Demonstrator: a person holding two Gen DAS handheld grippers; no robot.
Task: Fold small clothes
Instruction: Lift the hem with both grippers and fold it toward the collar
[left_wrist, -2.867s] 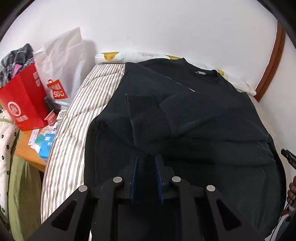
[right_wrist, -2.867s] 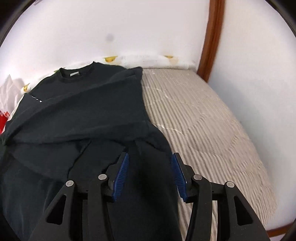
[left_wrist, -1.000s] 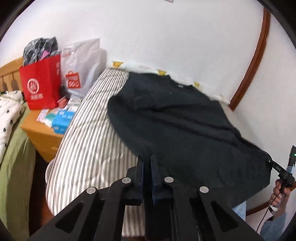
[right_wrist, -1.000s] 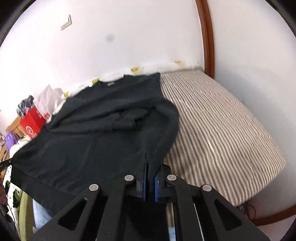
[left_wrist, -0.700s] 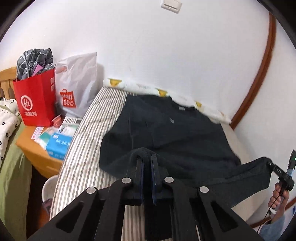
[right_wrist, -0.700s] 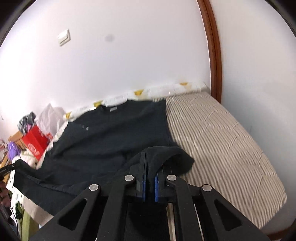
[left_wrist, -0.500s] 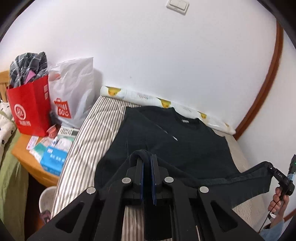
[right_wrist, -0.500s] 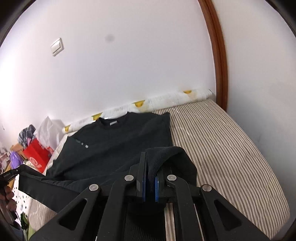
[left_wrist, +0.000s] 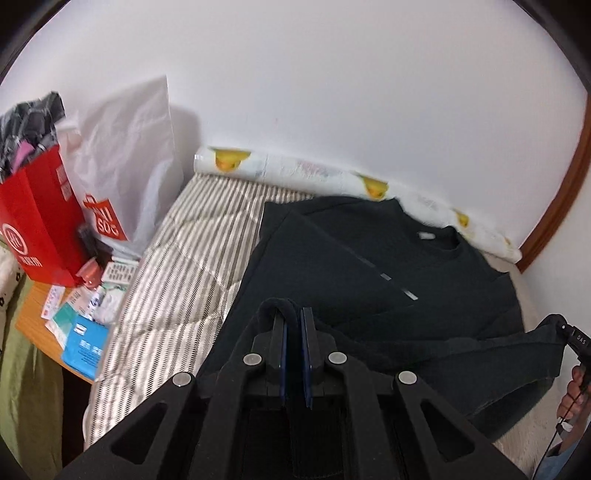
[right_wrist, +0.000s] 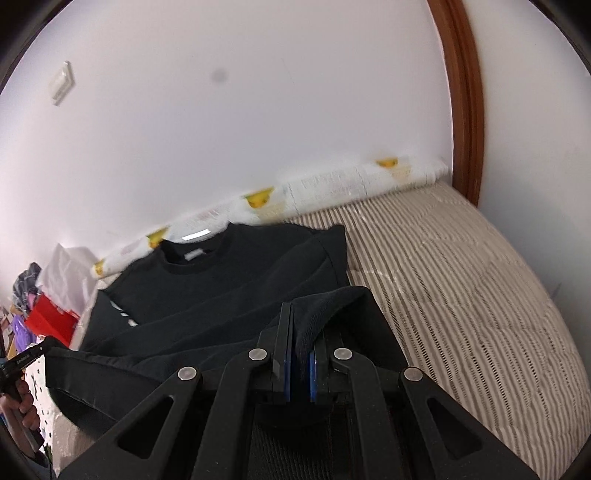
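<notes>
A black sweatshirt (left_wrist: 369, 266) lies on the striped mattress (left_wrist: 184, 258) with its collar toward the wall; it also shows in the right wrist view (right_wrist: 229, 288). My left gripper (left_wrist: 293, 317) is shut on one corner of its bottom hem. My right gripper (right_wrist: 299, 332) is shut on the other corner. Both hold the hem raised and stretched between them, above the lower body of the sweatshirt. The right gripper's tip shows in the left wrist view (left_wrist: 569, 332), and the left gripper's tip shows in the right wrist view (right_wrist: 26, 358).
A red paper bag (left_wrist: 33, 229) and a white plastic bag (left_wrist: 122, 155) stand left of the bed, above a wooden side table (left_wrist: 40, 317) with small packets. A rolled white sheet (left_wrist: 332, 177) lies along the wall. A brown door frame (right_wrist: 465, 99) stands at the right.
Both grippers closed on the hem corners, lifted them off the bed, and are carrying the hem forward toward the collar. The views now sit lower and closer to the sweatshirt.
</notes>
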